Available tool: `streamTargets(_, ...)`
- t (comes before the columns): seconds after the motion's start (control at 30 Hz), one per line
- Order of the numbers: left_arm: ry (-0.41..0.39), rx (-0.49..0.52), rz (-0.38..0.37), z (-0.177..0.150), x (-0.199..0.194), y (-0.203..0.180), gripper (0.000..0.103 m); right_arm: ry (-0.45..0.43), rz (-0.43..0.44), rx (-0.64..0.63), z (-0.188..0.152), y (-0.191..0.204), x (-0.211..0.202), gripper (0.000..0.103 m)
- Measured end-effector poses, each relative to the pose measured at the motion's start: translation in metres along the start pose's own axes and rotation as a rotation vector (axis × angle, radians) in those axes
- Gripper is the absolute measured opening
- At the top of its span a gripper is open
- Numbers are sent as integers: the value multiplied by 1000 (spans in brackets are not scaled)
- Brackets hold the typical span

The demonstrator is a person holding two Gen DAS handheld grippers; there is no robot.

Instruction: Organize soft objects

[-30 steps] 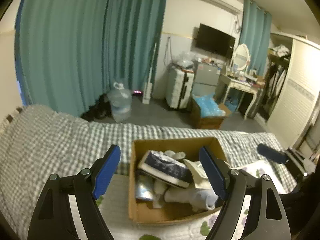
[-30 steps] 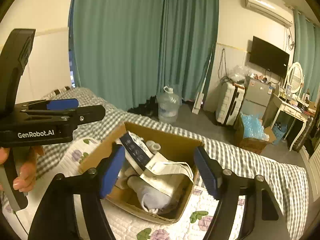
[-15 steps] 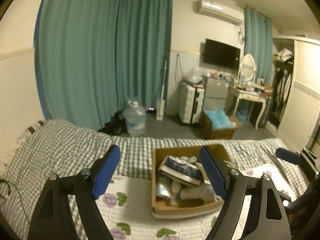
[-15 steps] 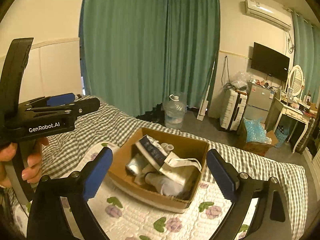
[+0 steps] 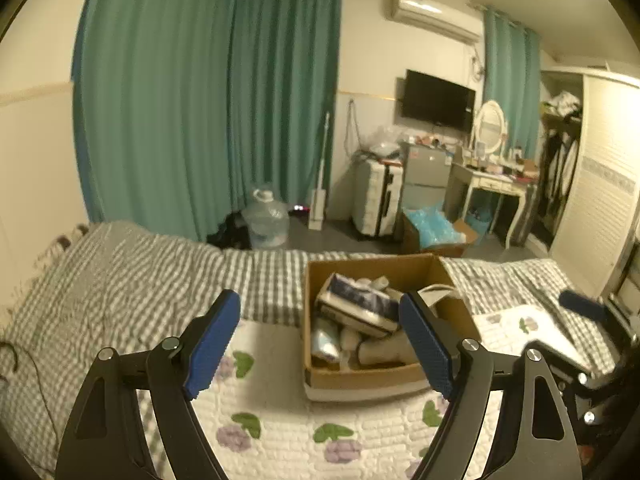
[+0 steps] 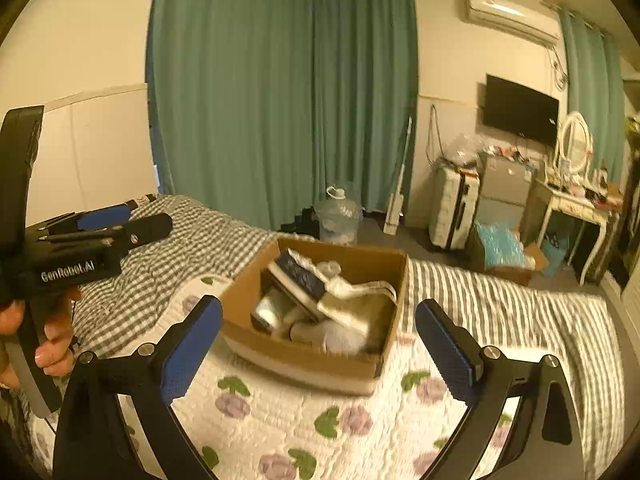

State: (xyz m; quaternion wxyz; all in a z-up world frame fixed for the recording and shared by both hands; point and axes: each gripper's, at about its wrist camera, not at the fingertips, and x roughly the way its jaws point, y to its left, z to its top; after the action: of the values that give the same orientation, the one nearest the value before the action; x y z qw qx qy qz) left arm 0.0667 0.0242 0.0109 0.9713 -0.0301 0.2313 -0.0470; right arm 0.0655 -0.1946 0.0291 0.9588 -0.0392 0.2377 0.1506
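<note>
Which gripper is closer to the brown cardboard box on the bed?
Probably the right hand-held gripper, which faces the brown cardboard box directly, open. The left hand-held gripper sits off to the box's left, also open. It is close.

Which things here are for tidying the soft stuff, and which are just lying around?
For the job:
cardboard box
soft items in the box
left gripper
right gripper

Just lying about:
water jug
suitcase
television
vanity mirror

Lower items in the cardboard box [image 6: 312, 356] hidden beneath the navy-banded pack [image 6: 298, 276].
</note>
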Motion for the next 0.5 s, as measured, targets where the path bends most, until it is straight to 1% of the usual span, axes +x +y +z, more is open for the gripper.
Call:
streamTargets(0.13, 15, -35, 21, -17, 4, 9, 82, 6, -9, -14, -16, 0, -2, 98)
streamTargets(0.23, 29, -28, 39, -26, 9, 11, 82, -7, -15, -42, -21, 4, -3, 98)
streamTargets(0.5, 24, 13, 84, -46, 8, 10, 82, -8, -10, -68, -28, 14, 5, 98)
